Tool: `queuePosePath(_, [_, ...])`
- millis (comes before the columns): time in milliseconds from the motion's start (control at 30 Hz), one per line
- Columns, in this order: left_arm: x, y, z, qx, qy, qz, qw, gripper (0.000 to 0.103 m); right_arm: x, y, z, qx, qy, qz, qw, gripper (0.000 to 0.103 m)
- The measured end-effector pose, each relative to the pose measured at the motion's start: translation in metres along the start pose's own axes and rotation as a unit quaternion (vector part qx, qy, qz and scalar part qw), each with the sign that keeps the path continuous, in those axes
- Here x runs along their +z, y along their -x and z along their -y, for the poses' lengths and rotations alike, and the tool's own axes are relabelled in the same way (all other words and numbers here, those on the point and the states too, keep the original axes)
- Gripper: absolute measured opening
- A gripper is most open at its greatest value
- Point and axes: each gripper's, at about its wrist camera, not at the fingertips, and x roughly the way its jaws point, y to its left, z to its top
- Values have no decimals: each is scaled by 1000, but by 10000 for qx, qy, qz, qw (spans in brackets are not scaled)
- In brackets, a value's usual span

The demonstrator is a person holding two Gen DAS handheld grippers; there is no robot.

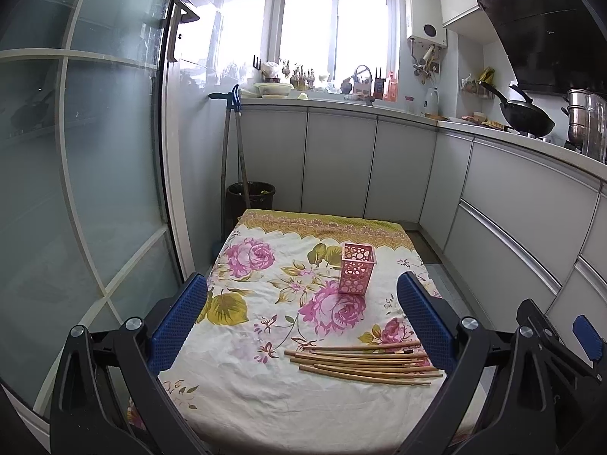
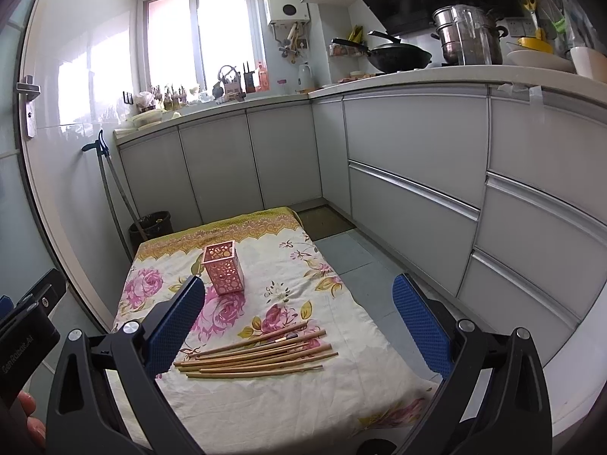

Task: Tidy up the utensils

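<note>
Several wooden chopsticks [image 1: 364, 362] lie in a loose pile on a floral cloth [image 1: 265, 398] over a low table, near its front right. They also show in the right wrist view [image 2: 258, 354]. A pink perforated square holder [image 1: 356, 268] stands upright behind them, empty as far as I can see; it also shows in the right wrist view [image 2: 224, 267]. My left gripper [image 1: 303, 318] is open and empty, held above the cloth's near edge. My right gripper [image 2: 299, 322] is open and empty, above the chopsticks' near side.
White kitchen cabinets [image 2: 413, 174] run along the back and right. A black bin [image 1: 250, 197] and a leaning mop [image 1: 231, 151] stand behind the table at the left. A glass door [image 1: 76, 151] is at the left. A wok [image 2: 394, 57] and pots sit on the counter.
</note>
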Motion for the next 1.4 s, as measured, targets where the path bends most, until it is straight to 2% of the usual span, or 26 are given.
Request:
queuePosePath(100, [-2,-15,5,-41,-97,-164,9998,96,-1,-10,5,-49,-85,-90,9999,97])
queuePosePath(200, [-2,-54,17,-372,-462,-699,9958,96,-1,-29,26,-147,-462,-343,9982,97])
queuePosePath(233, [-3,-72,24,-524,-713,-972,9913,96,-2,-38,37,-136,-675,-482,9965,97])
queuePosePath(300, [-8,-107,41,-989,-1218,-1482,9764,96,-5,-58,62,-55,-1172,-817,9897,97])
queuePosePath(367, [-18,-139,64,-1353,-1880,-1924,9536,96,-10,-82,88,136,-1672,-1209,9784,97])
queuePosePath(467, [-39,-177,101,-1696,-2738,-2326,9177,96,-24,-117,117,387,-2285,-1724,9574,96])
queuePosePath(533, [-52,-202,124,-1873,-3222,-2566,8918,96,-34,-136,132,450,-2577,-1920,9459,97])
queuePosePath(600, [-66,-227,143,-2156,-3642,-2905,8582,96,-43,-151,141,460,-2695,-2069,9394,97])
queuePosePath(667, [-80,-252,160,-2450,-3970,-3298,8207,95,-50,-165,144,460,-2730,-2211,9351,97])
queuePosePath(733, [-92,-275,176,-2668,-4174,-3688,7865,88,-53,-178,147,502,-2775,-2370,9297,96])
queuePosePath(767, [-98,-286,184,-2745,-4216,-3860,7733,77,-55,-183,147,533,-2805,-2445,9267,97])
queuePosePath(800, [-101,-297,191,-2812,-4212,-4015,7631,66,-55,-188,148,573,-2849,-2512,9233,97])
queuePosePath(867, [-107,-317,201,-2892,-4141,-4313,7476,55,-55,-196,149,627,-2891,-2582,9197,97])
queuePosePath(1000, [-119,-338,213,-3158,-4101,-4823,7067,55,-51,-205,148,632,-2836,-2625,9202,96])
queuePosePath(1033, [-120,-342,215,-3188,-4113,-4899,6994,55,-50,-207,147,644,-2816,-2642,9202,96])
queuePosePath(1133, [-124,-348,222,-3266,-4203,-4945,6871,55,-50,-214,143,677,-2783,-2723,9186,96])
queuePosePath(1267, [-137,-353,229,-3138,-4404,-5006,6760,46,-51,-218,142,643,-2802,-2794,9161,97])
queuePosePath(1333, [-141,-354,231,-3163,-4367,-4984,6789,45,-51,-220,143,597,-2811,-2793,9162,96])
queuePosePath(1367, [-142,-354,232,-3148,-4374,-4944,6820,40,-51,-220,143,581,-2816,-2790,9162,96])
queuePosePath(1400, [-147,-355,234,-3074,-4391,-4897,6877,31,-51,-221,142,569,-2822,-2788,9162,96])
